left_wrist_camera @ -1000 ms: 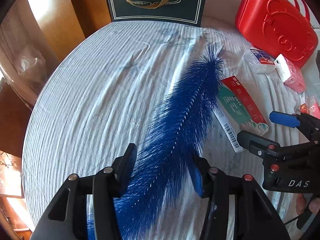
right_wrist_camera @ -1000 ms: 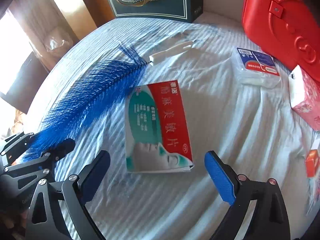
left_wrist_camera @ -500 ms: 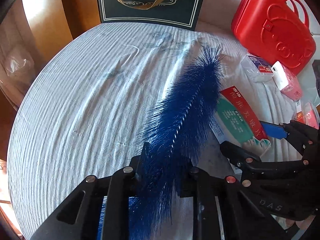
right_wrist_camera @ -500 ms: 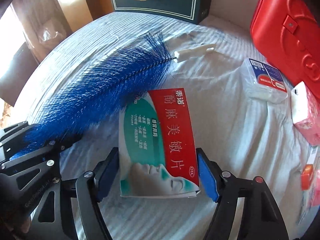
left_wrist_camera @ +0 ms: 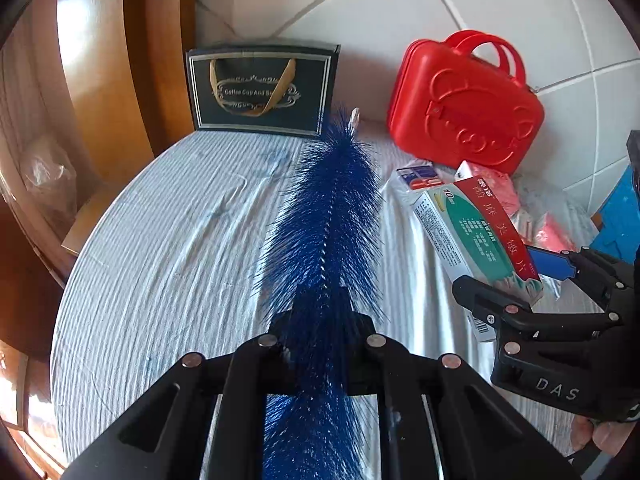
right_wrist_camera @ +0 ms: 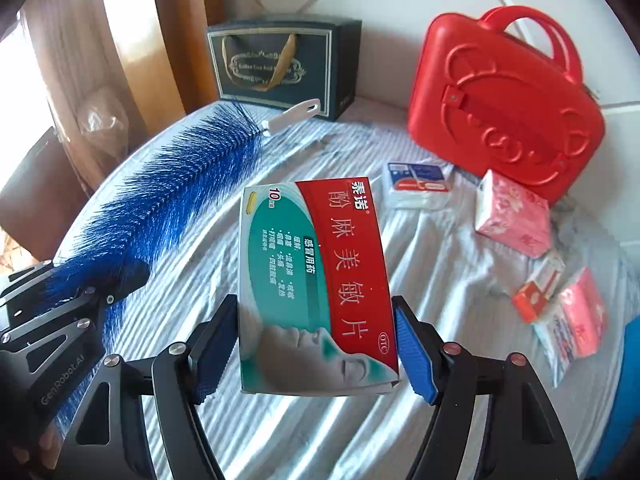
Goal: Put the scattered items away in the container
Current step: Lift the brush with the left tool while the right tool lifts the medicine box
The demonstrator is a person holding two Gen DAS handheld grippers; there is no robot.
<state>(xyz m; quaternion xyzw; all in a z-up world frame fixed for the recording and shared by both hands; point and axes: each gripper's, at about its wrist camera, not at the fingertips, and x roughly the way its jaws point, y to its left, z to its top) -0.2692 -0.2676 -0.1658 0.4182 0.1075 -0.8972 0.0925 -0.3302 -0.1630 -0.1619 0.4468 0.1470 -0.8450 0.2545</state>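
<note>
My left gripper (left_wrist_camera: 320,320) is shut on a long blue bristle brush (left_wrist_camera: 332,216) and holds it lifted above the table, white handle end pointing away. The brush also shows in the right wrist view (right_wrist_camera: 172,196), with the left gripper (right_wrist_camera: 96,284) at its near end. My right gripper (right_wrist_camera: 316,340) is shut on a red and green medicine box (right_wrist_camera: 316,280), lifted off the cloth. The box also shows in the left wrist view (left_wrist_camera: 476,236), held by the right gripper (left_wrist_camera: 520,276). A dark green gift bag (right_wrist_camera: 280,64) stands open at the back.
A red plastic case (right_wrist_camera: 504,108) stands at the back right. A small packet (right_wrist_camera: 420,180), pink tissue packs (right_wrist_camera: 512,216) and small red and pink packets (right_wrist_camera: 560,304) lie on the striped cloth (right_wrist_camera: 440,264) at the right. Wooden furniture (left_wrist_camera: 108,92) is at the left.
Both grippers closed on their items and lifted them: the left on the brush, the right on the medicine box. Both views now tilt up toward the back wall.
</note>
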